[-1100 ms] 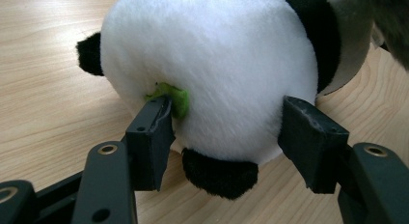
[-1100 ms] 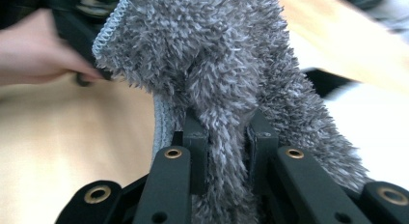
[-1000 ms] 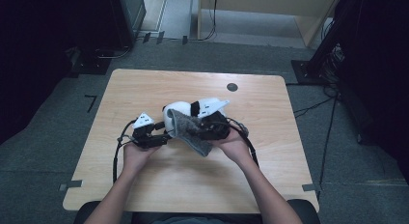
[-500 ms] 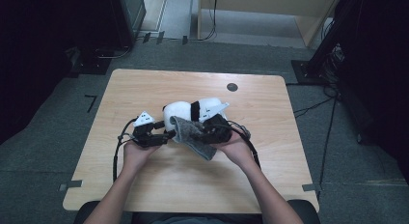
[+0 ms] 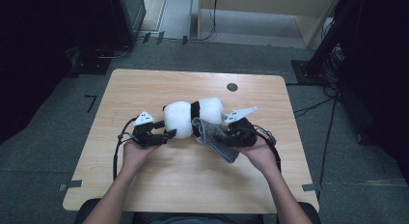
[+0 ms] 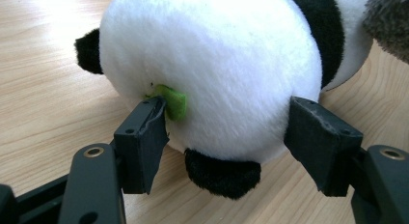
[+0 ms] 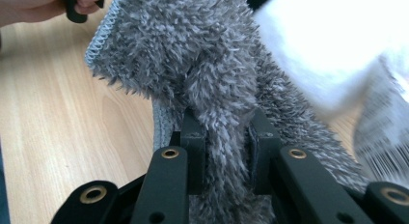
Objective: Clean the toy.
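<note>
While the high view is looking down on a pale wooden counter point(image 5: 183, 185) standing on grey carpet point(image 5: 38, 156), dark equipment is crowding the left and right edges of the room and a light wooden cabinet point(image 5: 260, 11) is standing beyond the far edge. A plush panda point(image 5: 193, 118) is lying near the middle of the counter, with a grey cloth point(image 5: 214, 139) draping off its near right side. The left claw point(image 5: 170, 133) is sitting just at the panda's left end, and the right claw point(image 5: 226, 137) is meeting the cloth. Bare wood is lying open toward the near edge and toward both side edges, and a small dark round mark point(image 5: 232, 87) is sitting near the far right corner. Cables are trailing back from both claws over the wood.

From the left gripper view, the left claw point(image 6: 236, 137) is standing open around the panda's point(image 6: 212, 64) white rounded end, its jaws having just been opening; one jaw is touching a small green tag point(image 6: 174, 102), the other is standing just beside the fur. A black paw point(image 6: 222, 173) is resting on the wood between the jaws.

From the right gripper view, the right claw point(image 7: 225, 137) is gripping a fold of the shaggy grey cloth point(image 7: 193, 55), clamped tight between both jaws. White plush point(image 7: 328, 50) is blurring at the right, and a stitched hem, which the high view is too far off to make out, is running along the cloth's left edge.
</note>
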`<action>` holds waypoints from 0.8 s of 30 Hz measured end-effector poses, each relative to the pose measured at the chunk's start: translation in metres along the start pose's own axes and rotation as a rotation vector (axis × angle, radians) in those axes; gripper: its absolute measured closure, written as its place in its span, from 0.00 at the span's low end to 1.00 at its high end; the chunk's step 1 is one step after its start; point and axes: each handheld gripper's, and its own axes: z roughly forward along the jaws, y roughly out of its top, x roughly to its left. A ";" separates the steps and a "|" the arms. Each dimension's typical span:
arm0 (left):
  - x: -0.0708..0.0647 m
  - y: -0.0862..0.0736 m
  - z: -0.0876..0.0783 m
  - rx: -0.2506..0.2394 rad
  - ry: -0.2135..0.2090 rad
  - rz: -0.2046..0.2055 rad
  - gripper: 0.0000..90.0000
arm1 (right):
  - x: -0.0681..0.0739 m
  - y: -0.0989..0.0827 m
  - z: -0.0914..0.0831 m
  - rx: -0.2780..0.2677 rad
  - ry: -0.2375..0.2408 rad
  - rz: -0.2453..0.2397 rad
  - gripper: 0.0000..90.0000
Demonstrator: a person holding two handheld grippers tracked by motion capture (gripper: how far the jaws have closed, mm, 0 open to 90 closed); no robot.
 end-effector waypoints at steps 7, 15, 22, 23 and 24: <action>0.000 0.000 0.000 0.003 0.002 0.001 0.34 | 0.015 0.011 0.007 0.002 0.057 -0.045 0.83; 0.000 0.000 0.000 0.000 0.000 -0.002 0.34 | 0.037 0.044 0.039 0.012 0.123 -0.109 0.83; -0.001 0.000 0.000 -0.003 0.004 0.003 0.34 | 0.044 0.064 0.067 0.013 0.178 -0.116 0.83; -0.001 0.000 0.000 -0.005 0.005 0.001 0.34 | 0.042 0.064 0.071 0.018 0.179 -0.111 0.83; -0.001 0.000 0.000 -0.005 0.005 0.004 0.34 | 0.041 0.064 0.074 0.017 0.179 -0.108 0.83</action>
